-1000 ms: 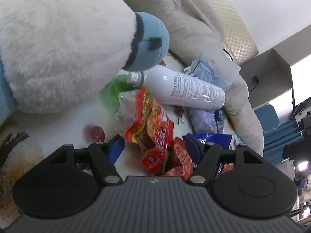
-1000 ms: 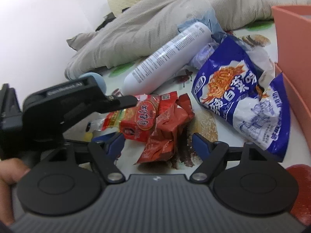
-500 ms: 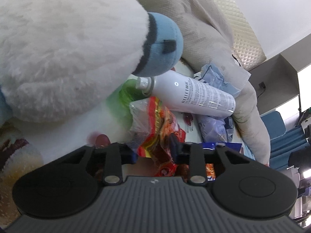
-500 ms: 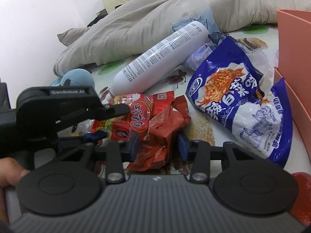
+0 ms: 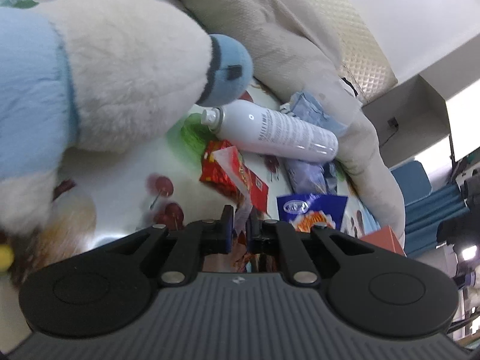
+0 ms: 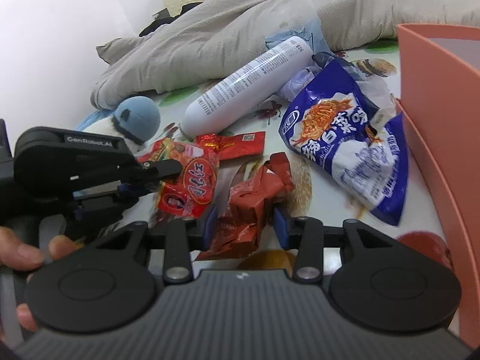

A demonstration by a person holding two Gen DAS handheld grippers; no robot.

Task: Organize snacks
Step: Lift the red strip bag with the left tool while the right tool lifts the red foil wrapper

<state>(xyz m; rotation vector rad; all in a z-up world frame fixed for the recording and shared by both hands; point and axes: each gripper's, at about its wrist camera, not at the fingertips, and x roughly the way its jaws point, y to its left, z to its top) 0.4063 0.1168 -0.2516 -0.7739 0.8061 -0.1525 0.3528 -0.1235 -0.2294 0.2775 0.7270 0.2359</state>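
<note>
— Where are the snacks?
— One red packet (image 6: 192, 186) is pinched in the left gripper (image 5: 239, 228), jaws closing. The crumpled red wrapper (image 6: 249, 207) sits in the right gripper (image 6: 246, 225), jaws closing too.
— Nearby?
— Blue bag (image 6: 348, 147), white can (image 6: 249, 84).

Both pictures are bright and bent round at the edges. The spray can (image 5: 277, 133) shines a little; the plush toy (image 5: 105, 84) looks blurry.
</note>
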